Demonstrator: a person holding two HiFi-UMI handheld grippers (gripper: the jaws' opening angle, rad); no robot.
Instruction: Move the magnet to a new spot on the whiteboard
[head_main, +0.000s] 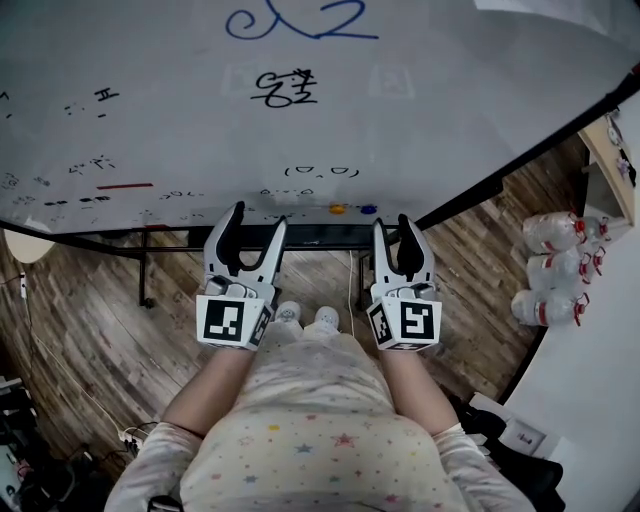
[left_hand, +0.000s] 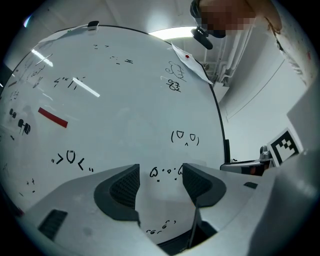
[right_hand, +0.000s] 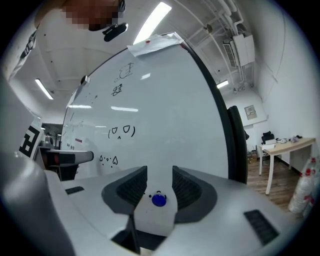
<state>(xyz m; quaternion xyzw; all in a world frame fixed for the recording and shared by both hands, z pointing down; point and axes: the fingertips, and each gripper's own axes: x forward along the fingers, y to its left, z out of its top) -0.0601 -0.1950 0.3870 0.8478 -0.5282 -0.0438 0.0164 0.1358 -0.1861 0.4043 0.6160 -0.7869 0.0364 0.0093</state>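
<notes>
A small round blue magnet (head_main: 368, 210) sticks to the whiteboard (head_main: 300, 120) near its lower edge, next to an orange magnet (head_main: 337, 209). My right gripper (head_main: 391, 225) is just short of the blue one, open and empty. In the right gripper view the blue magnet (right_hand: 159, 200) shows on the board in the gap between the right gripper's (right_hand: 159, 175) dark pads, which do not touch it. My left gripper (head_main: 258, 218) is open too and faces the board's doodles; the left gripper (left_hand: 161, 172) has nothing between its pads. A red strip magnet (left_hand: 52, 117) lies far to the left.
The board's dark stand bar (head_main: 300, 238) runs under the grippers above a wooden floor. Several water bottles (head_main: 555, 265) lie at the right by a white wall. A sheet of paper (right_hand: 150, 44) is pinned at the board's top. A desk (right_hand: 285, 145) stands behind.
</notes>
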